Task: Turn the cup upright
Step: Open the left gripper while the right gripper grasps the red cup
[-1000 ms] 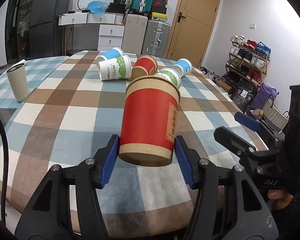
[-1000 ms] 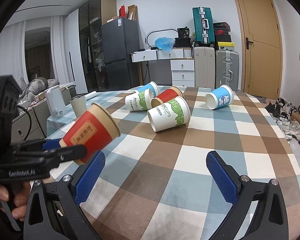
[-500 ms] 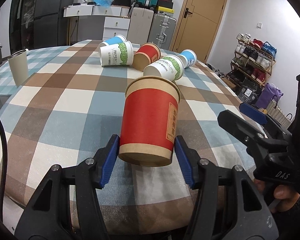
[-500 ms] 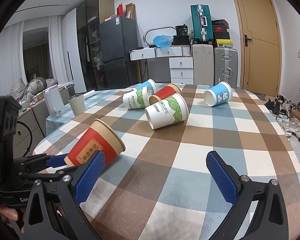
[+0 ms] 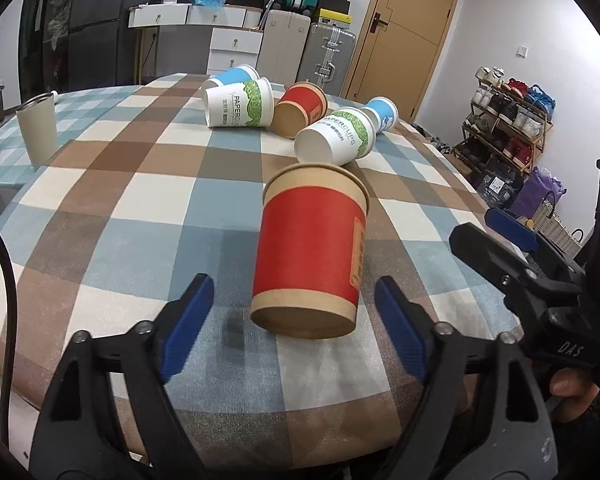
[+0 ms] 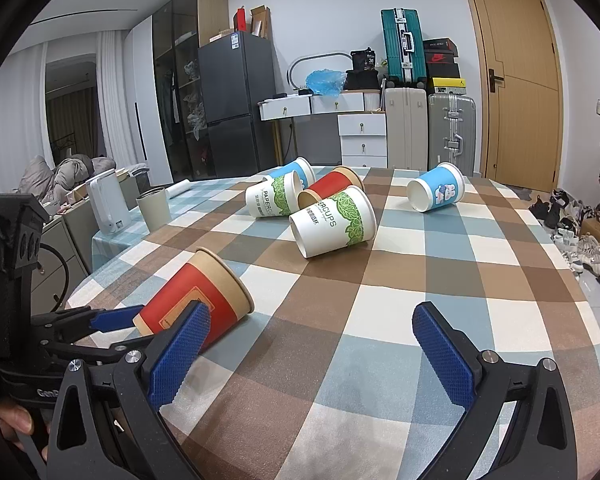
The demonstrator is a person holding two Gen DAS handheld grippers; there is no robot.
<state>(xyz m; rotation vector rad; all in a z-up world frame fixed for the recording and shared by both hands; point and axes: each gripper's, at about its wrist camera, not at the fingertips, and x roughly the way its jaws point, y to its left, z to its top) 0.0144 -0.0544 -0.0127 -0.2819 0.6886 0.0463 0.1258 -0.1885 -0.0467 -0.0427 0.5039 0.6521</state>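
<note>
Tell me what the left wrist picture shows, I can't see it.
A red paper cup lies on a checked tablecloth between the open left gripper fingers, untouched. Five more cups lie tipped over behind it.

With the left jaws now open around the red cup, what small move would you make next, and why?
Probably draw the left gripper straight back. The red cup lies on its side on the table, its base between jaws that stand clear of it; backing out avoids nudging it. It still needs flipping upright.
</note>
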